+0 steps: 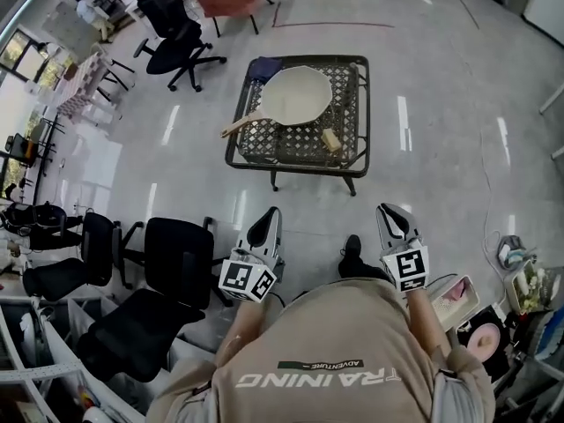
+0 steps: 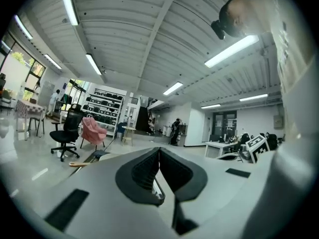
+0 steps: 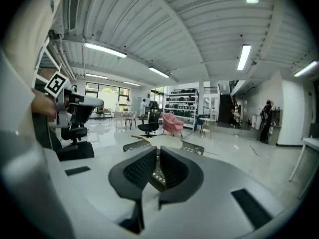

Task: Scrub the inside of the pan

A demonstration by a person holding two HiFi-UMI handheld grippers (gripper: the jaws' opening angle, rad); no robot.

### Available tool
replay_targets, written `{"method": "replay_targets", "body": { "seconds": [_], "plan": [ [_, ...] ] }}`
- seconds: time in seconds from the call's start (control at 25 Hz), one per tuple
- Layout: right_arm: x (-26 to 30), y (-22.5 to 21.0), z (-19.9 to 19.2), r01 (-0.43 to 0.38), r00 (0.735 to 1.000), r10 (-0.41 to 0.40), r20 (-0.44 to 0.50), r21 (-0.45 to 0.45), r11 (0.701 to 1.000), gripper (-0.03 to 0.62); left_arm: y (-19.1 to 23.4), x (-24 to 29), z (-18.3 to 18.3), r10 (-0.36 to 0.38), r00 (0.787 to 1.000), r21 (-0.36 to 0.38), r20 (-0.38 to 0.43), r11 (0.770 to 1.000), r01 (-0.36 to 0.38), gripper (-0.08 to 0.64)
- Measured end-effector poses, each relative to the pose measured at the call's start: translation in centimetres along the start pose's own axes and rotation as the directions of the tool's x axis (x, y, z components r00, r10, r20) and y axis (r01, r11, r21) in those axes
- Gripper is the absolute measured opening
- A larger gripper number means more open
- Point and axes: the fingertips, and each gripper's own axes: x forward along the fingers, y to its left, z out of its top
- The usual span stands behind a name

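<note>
The pan (image 1: pixel 295 95) sits on the low, dark lattice-topped counter (image 1: pixel 300 141). Its bowl covers the middle and far part of the top, a little toward the left edge. It is a round, shallow pan with a pale cream inside that looks plain and even from above. No marks can be made out on it at this range. Its light wooden handle (image 1: pixel 242 123) runs slantwise from the bowl to the counter's left edge, pointing toward the near left corner. A small tan block (image 1: pixel 331 139) lies on the lattice near the right part of the near edge, just off the pan's rim. A dark blue cloth (image 1: pixel 263 67) lies at the far left corner, partly under the pan's rim.

The person stands well back from the counter, with open floor (image 1: pixel 423 148) between. Both tongs are held close to the body and point forward at it. The left tongs (image 1: pixel 267 218) have their jaws pressed together at the tips with nothing between them. The right tongs (image 1: pixel 392 214) are likewise closed and empty, and in the right gripper view the cream pan shows just past their tips. Black office chairs (image 1: pixel 172 263) stand on the floor to the left.
</note>
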Motion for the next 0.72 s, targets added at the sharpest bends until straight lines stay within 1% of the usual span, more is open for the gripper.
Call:
{"method": "replay_targets", "body": {
  "seconds": [0.08,0.16,0.24,0.32,0.44,0.52,0.64,0.72],
  "plan": [
    [3.1,-1.8,0.2,-0.022,1.0,0.022,0.007,-0.022,1.0,0.018,0.6,3.2,1.2,-0.023,1.0,0.019,-0.002,1.0,0.023,0.018],
    [6.3,-3.8,0.2,-0.042,0.999,0.042,0.001,0.011,0.999,0.022,1.4,6.3,2.4,-0.021,1.0,0.009,0.01,1.0,0.021,0.018],
    [8.8,-4.7,0.4,-0.065,0.998,0.065,-0.004,0.057,0.996,0.059,1.9,8.4,3.5,-0.017,1.0,0.017,0.017,1.0,0.017,0.018],
    [11.1,-5.1,0.9,-0.099,0.995,0.1,-0.007,0.073,0.992,0.108,2.4,10.0,4.0,-0.018,1.0,0.024,0.017,1.0,0.018,0.018],
    [14.7,-5.4,0.7,-0.151,0.987,0.153,-0.039,0.058,0.987,0.133,3.9,12.1,3.4,0.001,1.0,0.012,0.001,1.0,-0.001,0.018],
    [17.0,-5.7,0.4,-0.17,0.983,0.173,-0.064,0.054,0.984,0.135,5.3,13.0,2.8,0.015,1.0,0.013,-0.015,1.0,-0.015,0.018],
    [20.3,-6.0,-0.1,-0.173,0.978,0.177,-0.11,0.049,0.984,0.14,8.3,14.1,2.4,0.026,0.999,0.023,-0.031,0.999,-0.025,0.018],
    [22.8,-6.1,-0.8,-0.165,0.973,0.172,-0.154,0.057,0.985,0.144,10.9,15.1,2.4,0.026,0.999,0.015,-0.028,1.0,-0.026,0.018]
  ]
}}
